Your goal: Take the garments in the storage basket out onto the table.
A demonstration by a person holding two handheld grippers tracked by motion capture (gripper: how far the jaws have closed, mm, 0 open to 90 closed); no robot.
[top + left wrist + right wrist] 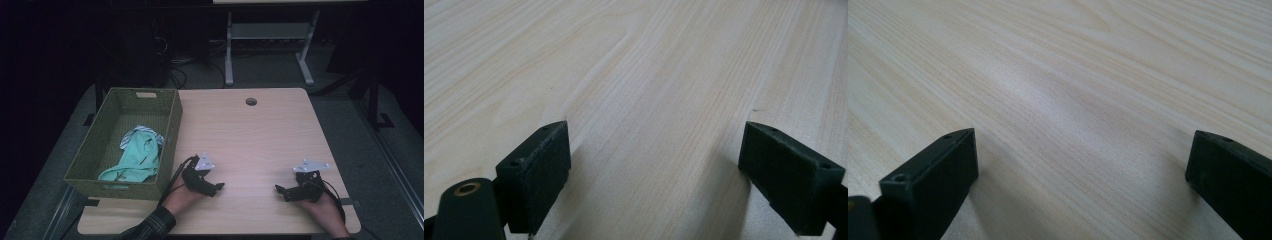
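- Left gripper (218,187) and right gripper (278,189) rest released on the bare bench (260,135).
- Mint garment (134,161) lies inside the woven basket (172,125).
- Probably between steps; a next grasp would call for reaching left.

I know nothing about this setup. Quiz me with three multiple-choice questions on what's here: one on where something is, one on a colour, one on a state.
1. Where does the woven basket sit?
A. at the table's left edge
B. in the table's middle
C. on the floor

2. What colour is the largest cloth in the basket?
A. red
B. mint green
C. black

3. How do the jaws of the left tool stand?
A. clamped on cloth
B. shut on nothing
C. open with nothing between

Answers: 1 A, the basket stands along the left edge of the table. 2 B, the cloth is pale green. 3 C, the left gripper view shows both pads wide apart over bare wood.
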